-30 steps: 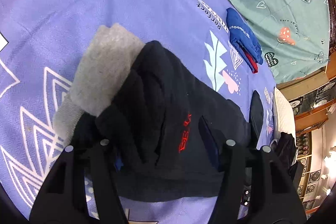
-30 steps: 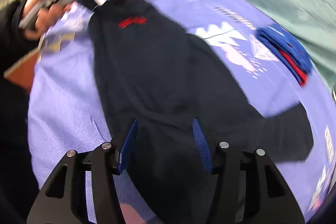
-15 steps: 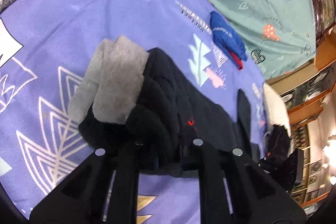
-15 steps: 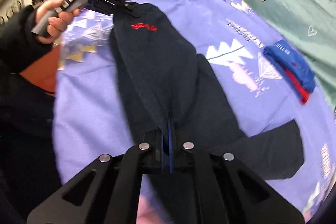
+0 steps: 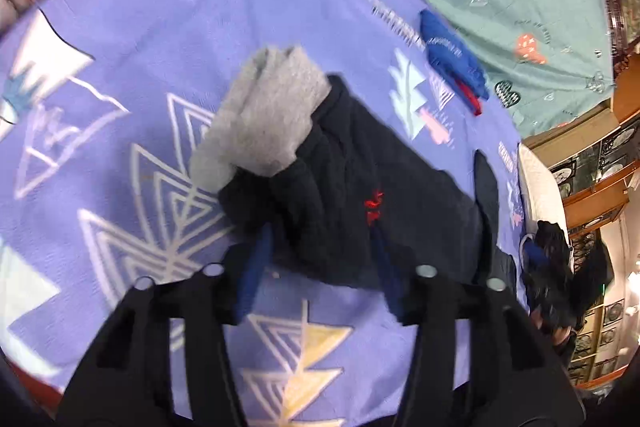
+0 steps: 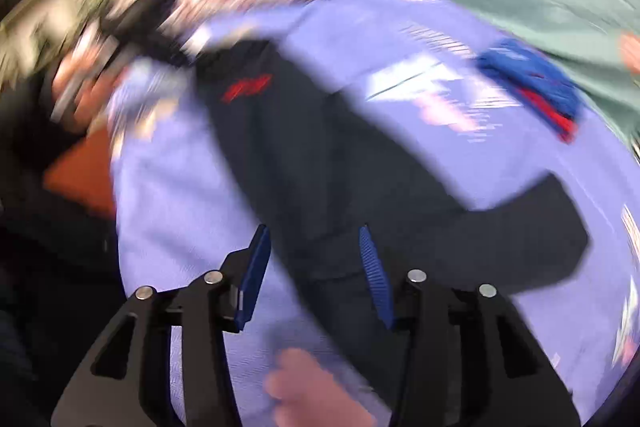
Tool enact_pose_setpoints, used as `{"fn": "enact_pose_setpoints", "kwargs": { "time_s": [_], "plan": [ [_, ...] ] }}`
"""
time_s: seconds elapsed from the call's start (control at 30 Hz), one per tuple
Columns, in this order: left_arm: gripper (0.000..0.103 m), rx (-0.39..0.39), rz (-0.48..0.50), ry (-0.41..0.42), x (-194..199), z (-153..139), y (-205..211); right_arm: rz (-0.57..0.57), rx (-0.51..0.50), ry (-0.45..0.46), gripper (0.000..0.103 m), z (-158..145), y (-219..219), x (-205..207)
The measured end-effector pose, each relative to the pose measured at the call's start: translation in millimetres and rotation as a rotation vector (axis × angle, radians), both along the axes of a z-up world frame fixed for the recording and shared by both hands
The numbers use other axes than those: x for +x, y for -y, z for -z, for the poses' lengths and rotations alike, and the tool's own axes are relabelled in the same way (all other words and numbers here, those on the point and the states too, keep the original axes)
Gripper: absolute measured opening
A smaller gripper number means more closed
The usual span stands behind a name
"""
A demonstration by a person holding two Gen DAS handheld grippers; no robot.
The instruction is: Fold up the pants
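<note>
pants (image 5: 360, 187) lie bunched on bed (image 5: 120, 47); both grippers' fingers (image 5: 256, 267) (image 6: 252, 275) opening, empty, so folds may slump loose.

— What are those tools the person carries?

— Two alike. The left gripper (image 5: 320, 259) has a matte black frame with long slots cut through its arms, and four round silver screws (image 5: 425, 271) set in a row across the top. Its fingers (image 5: 256, 267) are faced with dark blue pads.

— And the other?

— The right gripper (image 6: 316, 267) has the same black frame, the same silver screw heads (image 6: 213, 277), and blue pads (image 6: 372, 275) with fine ribbing.

— What does the person wear?

— A dark, black-looking sleeve (image 6: 24, 131) at the far hand, though that view is blurred. A bare fingertip (image 6: 312, 383) peeks in below the frame.
</note>
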State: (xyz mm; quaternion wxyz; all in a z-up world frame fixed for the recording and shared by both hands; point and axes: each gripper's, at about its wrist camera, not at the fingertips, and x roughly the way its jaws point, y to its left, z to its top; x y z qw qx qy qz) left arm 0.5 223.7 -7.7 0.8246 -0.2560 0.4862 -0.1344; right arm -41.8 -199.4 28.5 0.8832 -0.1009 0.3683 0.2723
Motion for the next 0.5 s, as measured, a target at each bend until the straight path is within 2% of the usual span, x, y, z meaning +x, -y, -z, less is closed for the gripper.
{"fn": "enact_pose_setpoints", "kwargs": {
  "time_s": [0.03,0.07,0.1,0.17,0.2,0.3,0.37,0.4,0.43,0.47,0.5],
  "plan": [
    [0.053,0.017,0.000,0.028,-5.9,-9.9,2.3,0.090,-0.011,0.025,0.071,-4.8,13.4,10.7],
    [0.056,0.029,0.011,0.059,-10.4,-19.6,7.2,0.206,-0.044,0.053,0.090,-9.0,27.4,24.5],
    [0.059,0.043,0.038,0.102,-13.4,-31.1,20.1,0.312,-0.081,0.063,0.092,-10.7,39.5,43.3],
    [0.068,0.068,0.074,0.138,-12.9,-37.0,39.3,0.399,-0.067,0.009,0.092,-7.0,51.4,84.0],
    [0.068,0.092,0.109,0.147,-8.9,-35.6,55.6,0.430,-0.058,-0.031,0.092,-1.9,52.5,101.5],
    [0.068,0.122,0.181,0.106,6.0,-12.9,89.7,0.545,-0.081,-0.139,0.092,26.4,49.6,156.5],
    [0.068,0.140,0.185,0.072,12.8,4.3,97.0,0.613,-0.155,-0.191,0.091,51.6,47.3,178.2],
    [0.068,0.144,0.184,0.050,17.3,14.9,99.2,0.646,-0.195,-0.230,0.089,65.6,49.1,187.7],
    [0.068,0.141,0.181,0.038,20.5,22.9,98.5,0.661,-0.213,-0.270,0.083,76.8,52.3,192.1],
    [0.068,0.135,0.182,0.035,21.7,26.6,97.1,0.644,-0.159,-0.278,0.064,79.7,56.4,188.7],
    [0.068,0.128,0.184,0.039,21.8,27.8,96.3,0.611,-0.111,-0.287,0.041,78.6,59.8,184.6]
  ]
}}
